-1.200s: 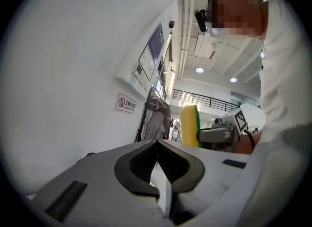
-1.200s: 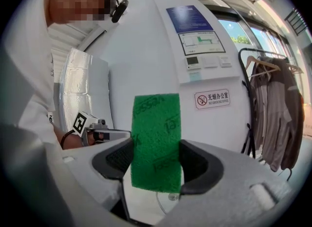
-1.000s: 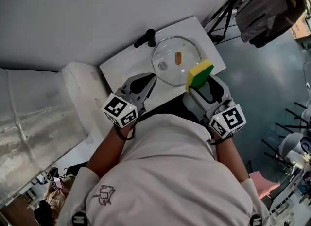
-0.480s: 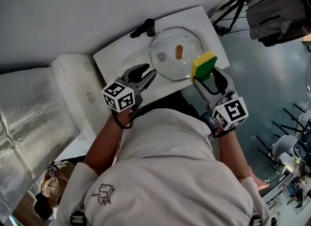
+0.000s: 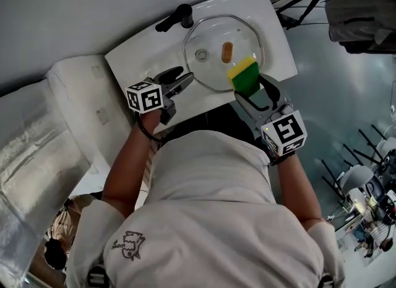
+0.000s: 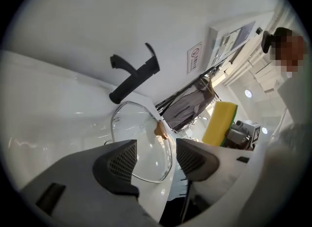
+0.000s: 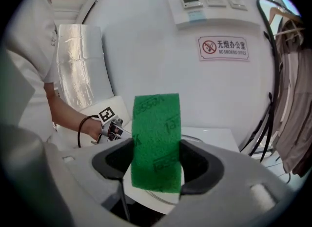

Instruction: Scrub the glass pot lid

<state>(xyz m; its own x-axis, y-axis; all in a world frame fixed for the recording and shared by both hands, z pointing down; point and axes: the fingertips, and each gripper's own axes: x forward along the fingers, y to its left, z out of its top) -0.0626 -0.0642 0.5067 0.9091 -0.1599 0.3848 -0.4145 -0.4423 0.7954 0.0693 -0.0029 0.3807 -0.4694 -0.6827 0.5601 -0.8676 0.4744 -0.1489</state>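
The round glass pot lid [image 5: 207, 39] lies in the white sink [image 5: 130, 64], the right tool [image 5: 250, 91] clenches a yellow-green sponge [image 5: 242, 73] above its near edge, and the left tool [image 5: 184, 79], whose jaws have just been opening with nothing between them, must probably steady the rim before scrubbing begins.

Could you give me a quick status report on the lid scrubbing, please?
Left gripper open, jaws just been opening, empty, near the glass pot lid rim. Right gripper shut on sponge, at lid's edge. Lid on white sink, path clear.
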